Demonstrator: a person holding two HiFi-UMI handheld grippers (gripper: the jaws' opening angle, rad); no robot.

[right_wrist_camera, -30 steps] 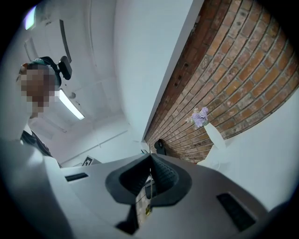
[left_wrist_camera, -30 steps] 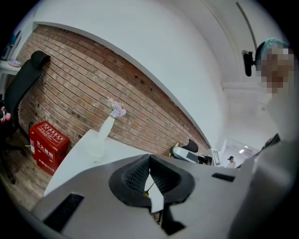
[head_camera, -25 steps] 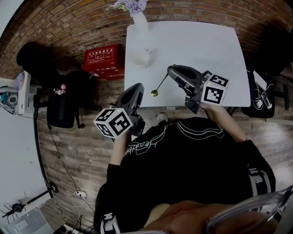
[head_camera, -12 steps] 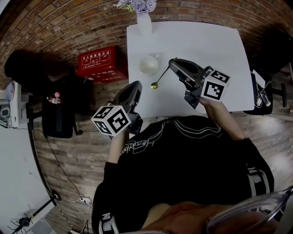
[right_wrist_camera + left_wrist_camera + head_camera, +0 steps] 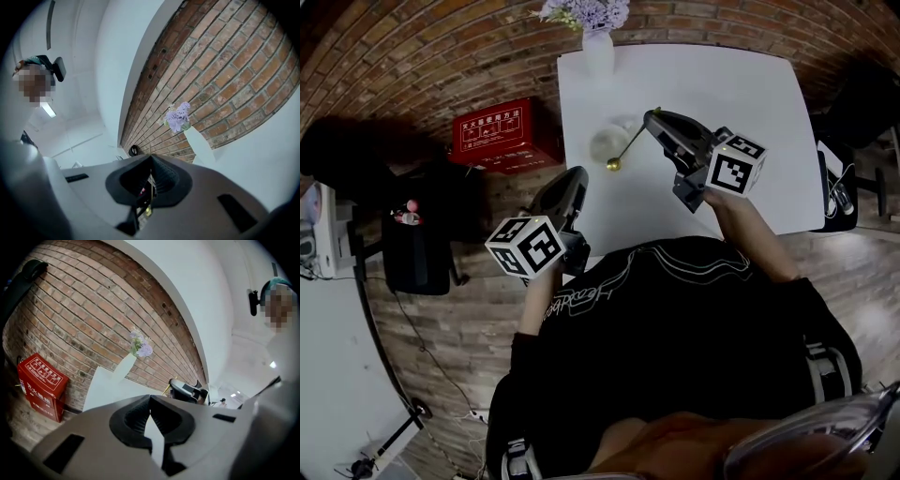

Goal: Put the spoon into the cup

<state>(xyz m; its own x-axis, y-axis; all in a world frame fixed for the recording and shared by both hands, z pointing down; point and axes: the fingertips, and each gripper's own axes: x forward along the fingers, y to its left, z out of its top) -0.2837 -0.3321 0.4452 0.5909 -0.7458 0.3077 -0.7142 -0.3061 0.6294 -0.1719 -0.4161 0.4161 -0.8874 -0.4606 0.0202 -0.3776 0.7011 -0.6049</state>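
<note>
Fingers (image 5: 165,180) of my right gripper (image 5: 651,116) are closed on the spoon (image 5: 628,150) handle; only the head view shows its bowl just beside the cup (image 5: 605,143) on the bench (image 5: 750,94). My left gripper (image 5: 575,174) is closed, empty.

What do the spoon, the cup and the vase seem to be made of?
Spoon: probably metal, gold-coloured, thin handle, glinting bowl. Cup: smooth opaque white, likely glazed ceramic, though plastic is possible. Vase: same smooth white, probably ceramic; too small to be sure.
</note>
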